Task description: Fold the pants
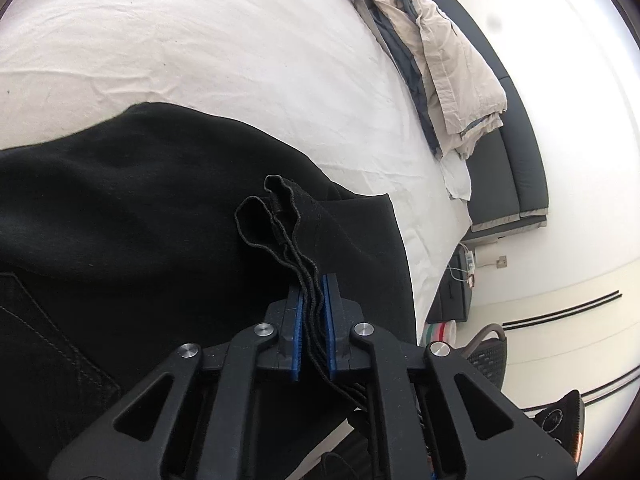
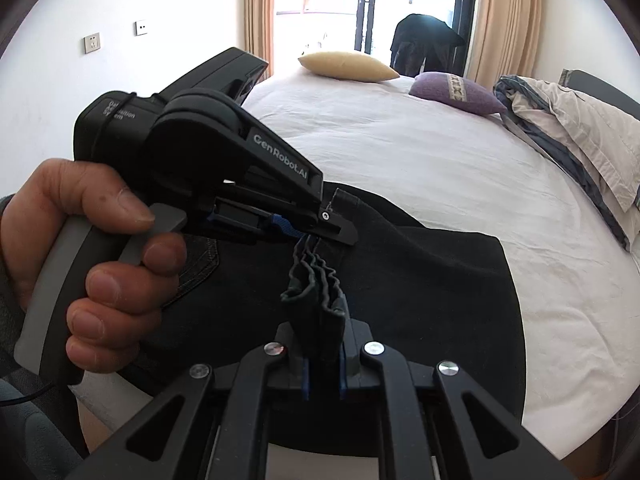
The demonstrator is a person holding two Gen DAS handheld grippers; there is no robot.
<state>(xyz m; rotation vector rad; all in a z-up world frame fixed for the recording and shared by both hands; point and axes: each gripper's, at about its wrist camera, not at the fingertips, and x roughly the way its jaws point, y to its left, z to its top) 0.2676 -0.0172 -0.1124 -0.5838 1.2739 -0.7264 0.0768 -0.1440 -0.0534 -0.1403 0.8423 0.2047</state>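
Note:
Black pants (image 1: 140, 208) lie on the white bed sheet (image 1: 200, 40), and they also show in the right wrist view (image 2: 420, 288). My left gripper (image 1: 313, 284) is shut on several bunched layers of the pants' edge, which stick up between the blue pads (image 1: 295, 320). My right gripper (image 2: 322, 336) is shut on a folded bunch of the same fabric. In the right wrist view the left gripper (image 2: 308, 236), held by a hand (image 2: 100, 248), pinches the same bunched edge just beyond my right fingertips.
A crumpled beige and grey duvet (image 1: 440, 64) lies at the bed's far side, next to a dark headboard (image 1: 508, 160). A purple cushion (image 2: 456, 92) and a yellow pillow (image 2: 348, 66) lie on the bed (image 2: 400, 148). A balcony door and curtains stand behind.

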